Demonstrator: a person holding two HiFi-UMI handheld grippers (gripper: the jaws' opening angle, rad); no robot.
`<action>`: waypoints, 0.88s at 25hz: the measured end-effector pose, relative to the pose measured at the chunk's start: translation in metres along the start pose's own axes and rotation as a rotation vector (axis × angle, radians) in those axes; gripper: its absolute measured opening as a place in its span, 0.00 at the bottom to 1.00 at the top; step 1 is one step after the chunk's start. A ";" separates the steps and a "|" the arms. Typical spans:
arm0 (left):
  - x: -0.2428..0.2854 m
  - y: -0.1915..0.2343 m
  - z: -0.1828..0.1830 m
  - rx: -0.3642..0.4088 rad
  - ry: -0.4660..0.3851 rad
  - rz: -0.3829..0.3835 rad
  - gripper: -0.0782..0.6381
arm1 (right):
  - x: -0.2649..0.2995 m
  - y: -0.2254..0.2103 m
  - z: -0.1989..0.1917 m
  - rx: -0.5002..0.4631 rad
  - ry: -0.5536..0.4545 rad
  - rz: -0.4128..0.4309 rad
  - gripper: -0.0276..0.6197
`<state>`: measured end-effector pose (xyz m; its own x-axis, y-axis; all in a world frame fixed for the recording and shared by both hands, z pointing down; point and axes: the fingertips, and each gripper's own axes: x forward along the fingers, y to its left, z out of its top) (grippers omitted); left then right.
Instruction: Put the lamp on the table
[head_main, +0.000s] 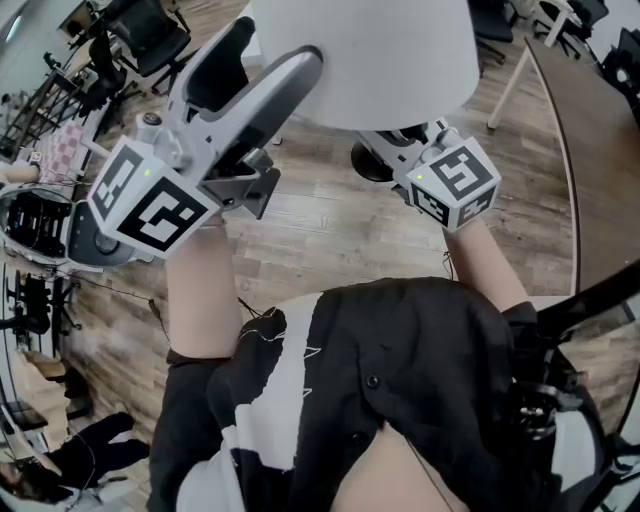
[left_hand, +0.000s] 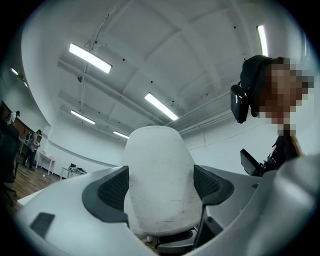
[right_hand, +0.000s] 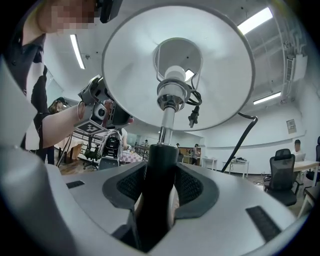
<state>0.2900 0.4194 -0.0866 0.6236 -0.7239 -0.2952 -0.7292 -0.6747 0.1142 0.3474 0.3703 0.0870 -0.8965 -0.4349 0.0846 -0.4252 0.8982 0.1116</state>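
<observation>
**A:** Which step is this?

**B:** Carrying, I'd say. The lamp (head_main: 380, 40) is up in the air over the wood floor (head_main: 330, 225). The table (head_main: 600, 140) lies off to the lamp's right, well apart from it, so nothing is set down yet.

**A:** What has hold of the lamp?

**B:** Both grippers. The left gripper (left_hand: 161, 187) has its jaws spread wide round the white shade (left_hand: 155, 155), with a pad against each side. The right gripper (right_hand: 159, 192) pinches the black stem (right_hand: 159, 160) just below the shade, pads tight on it.

**A:** And the next move?

**B:** Probably swing the whole lamp to the right until it hangs over the table, then lower it upright. The jaws should open only after that. My guess is that the stem grip bears the weight and the shade grip only steadies. If so, letting go of the stem first could tip the lamp.

**A:** How are the arms placed?

**B:** The left forearm (head_main: 200, 300) and the right forearm (head_main: 490, 260) both reach forward from the body toward the lamp. The left gripper tips a little upward at the shade. The right one lies about level under the shade, its marker cube (head_main: 455, 185) turned up toward the head.

**A:** Anything small to mind?

**B:** A plug (right_hand: 191, 117) dangles beside the stem, just under the shade. It might snag as the lamp goes down.
</observation>
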 end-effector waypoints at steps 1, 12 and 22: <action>-0.002 0.006 -0.001 -0.004 0.002 0.001 0.69 | 0.005 0.000 -0.001 0.005 0.000 -0.001 0.31; -0.011 0.078 -0.010 -0.081 0.000 0.040 0.69 | 0.058 -0.014 -0.011 0.032 0.025 0.027 0.31; 0.017 0.167 -0.019 -0.078 0.017 0.093 0.69 | 0.135 -0.066 -0.020 0.058 0.039 0.077 0.30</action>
<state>0.1844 0.2913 -0.0550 0.5597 -0.7856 -0.2638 -0.7604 -0.6134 0.2135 0.2569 0.2507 0.1105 -0.9218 -0.3654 0.1298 -0.3625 0.9309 0.0459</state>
